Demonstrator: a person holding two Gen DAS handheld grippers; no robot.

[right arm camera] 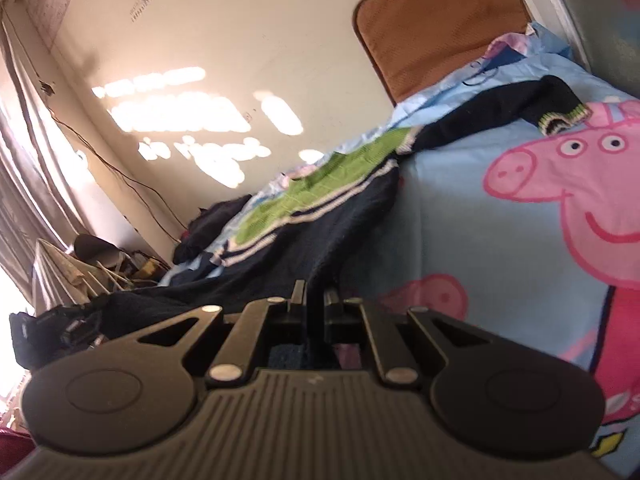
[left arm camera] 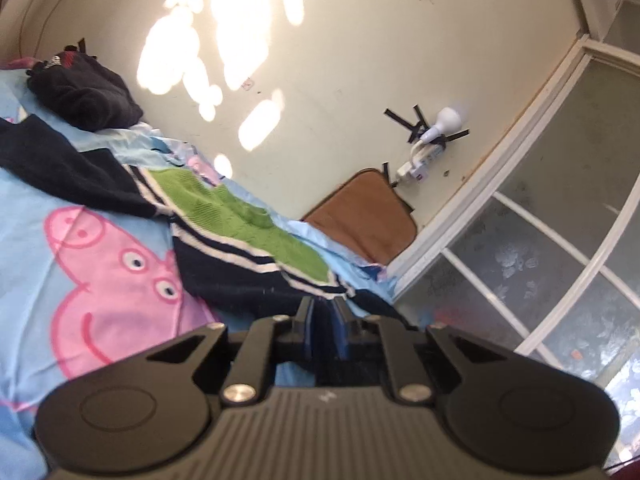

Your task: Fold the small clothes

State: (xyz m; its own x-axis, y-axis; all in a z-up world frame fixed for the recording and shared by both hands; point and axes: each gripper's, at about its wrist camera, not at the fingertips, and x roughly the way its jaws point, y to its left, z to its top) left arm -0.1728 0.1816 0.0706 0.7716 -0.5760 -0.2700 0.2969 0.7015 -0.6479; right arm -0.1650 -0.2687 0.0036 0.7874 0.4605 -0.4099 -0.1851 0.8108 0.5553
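A small navy knit sweater (left arm camera: 224,264) with a green chest panel and white stripes lies spread on a light blue cartoon-pig bedsheet (left arm camera: 80,280). My left gripper (left arm camera: 323,308) is shut on the sweater's navy hem at its near edge. In the right wrist view the same sweater (right arm camera: 320,216) stretches away, one sleeve (right arm camera: 520,104) with a striped cuff reaching right. My right gripper (right arm camera: 315,292) is shut on the hem, which hangs pinched between the fingers.
A pile of dark clothes (left arm camera: 80,88) sits at the far end of the bed. A brown cushion (left arm camera: 364,212) leans on the cream wall under a taped power strip (left arm camera: 424,156). A white-framed glass partition (left arm camera: 540,240) stands right. Curtains and clutter (right arm camera: 80,264) lie left.
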